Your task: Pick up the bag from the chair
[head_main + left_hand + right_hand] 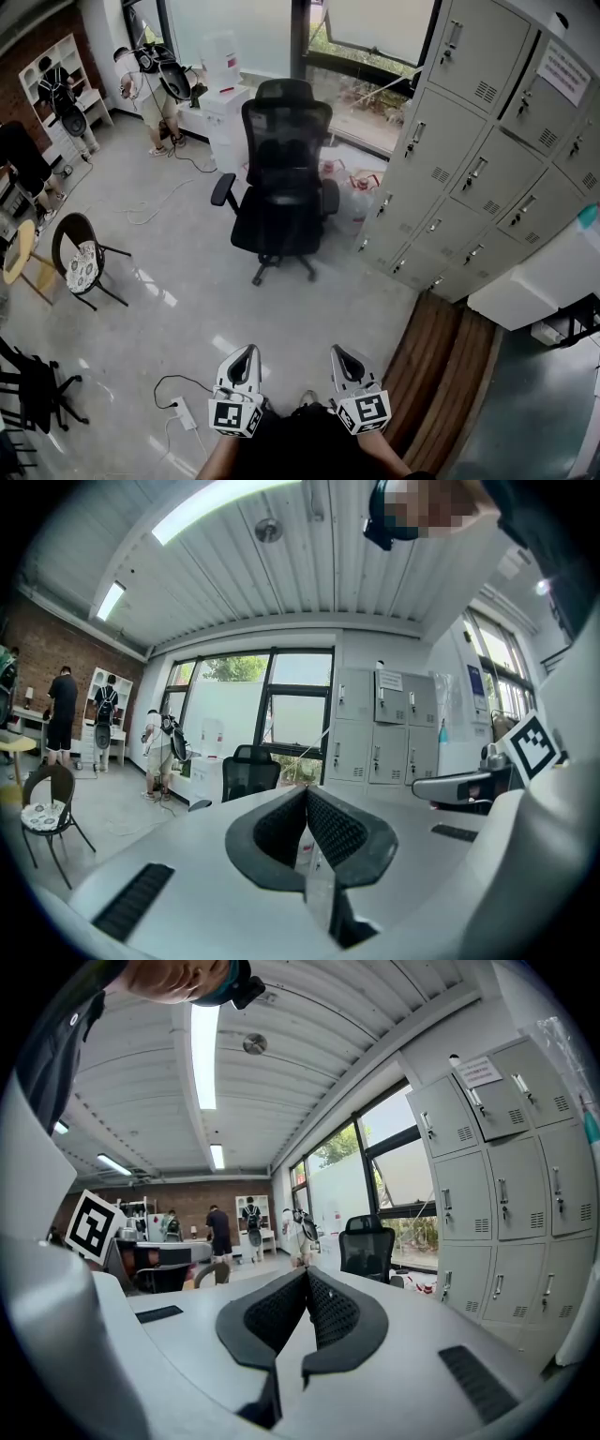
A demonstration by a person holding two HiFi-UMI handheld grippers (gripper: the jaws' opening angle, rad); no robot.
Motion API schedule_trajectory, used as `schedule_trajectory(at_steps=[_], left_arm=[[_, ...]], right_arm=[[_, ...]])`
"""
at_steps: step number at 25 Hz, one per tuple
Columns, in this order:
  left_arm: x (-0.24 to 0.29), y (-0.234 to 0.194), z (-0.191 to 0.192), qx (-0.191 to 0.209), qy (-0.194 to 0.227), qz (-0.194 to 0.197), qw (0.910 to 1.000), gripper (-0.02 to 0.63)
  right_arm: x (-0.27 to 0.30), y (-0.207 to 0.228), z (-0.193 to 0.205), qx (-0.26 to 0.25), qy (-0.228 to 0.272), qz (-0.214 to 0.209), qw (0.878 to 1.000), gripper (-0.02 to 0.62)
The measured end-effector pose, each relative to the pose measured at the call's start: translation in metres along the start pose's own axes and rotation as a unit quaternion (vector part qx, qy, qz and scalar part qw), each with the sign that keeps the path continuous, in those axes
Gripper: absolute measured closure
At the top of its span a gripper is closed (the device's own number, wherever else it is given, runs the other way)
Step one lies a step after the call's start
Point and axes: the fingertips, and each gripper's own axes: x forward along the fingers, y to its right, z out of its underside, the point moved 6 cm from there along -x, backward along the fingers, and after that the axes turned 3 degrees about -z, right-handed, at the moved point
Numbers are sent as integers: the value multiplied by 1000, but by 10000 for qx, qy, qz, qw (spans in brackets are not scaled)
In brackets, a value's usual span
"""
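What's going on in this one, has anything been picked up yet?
Not yet. A person holds the left gripper and right gripper low in front, both shut and empty, pointing across the floor at a black office chair standing well away beside grey lockers. Whether a bag lies on its dark seat can't be made out.

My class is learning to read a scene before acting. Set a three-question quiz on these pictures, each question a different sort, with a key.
1. True or false: the left gripper and the right gripper are both shut and empty.
2. In the head view, what stands right of the black office chair? A) grey lockers B) a fridge C) a sofa
3. Name the white corded item on the floor left of the left gripper.
Key: 1 true; 2 A; 3 a power strip.
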Motion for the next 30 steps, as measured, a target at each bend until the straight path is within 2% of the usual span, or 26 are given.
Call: schedule_trajectory(at_steps=[6,10,18,24,27,30], left_arm=[[21,18,-1,79,-13,31,10000,604],[37,6,10,27,-177,-24,9998,604],[134,-63,9,-196,-146,98,9997,604],[213,-129,-19,-56,-81,448,9989,604],[253,-162,-28,104,-108,512,9986,604],[280,-180,-34,76,-181,542,9983,604]], right_arm=[[12,28,7,-35,-126,-153,9998,595],[36,33,13,-13,-234,-221,9995,595],[142,56,7,-66,-389,-173,9991,595],[229,69,-20,-105,-314,17,9995,595],[266,78,-28,-153,-326,153,9992,595],[290,89,-29,-97,-484,216,9985,595]])
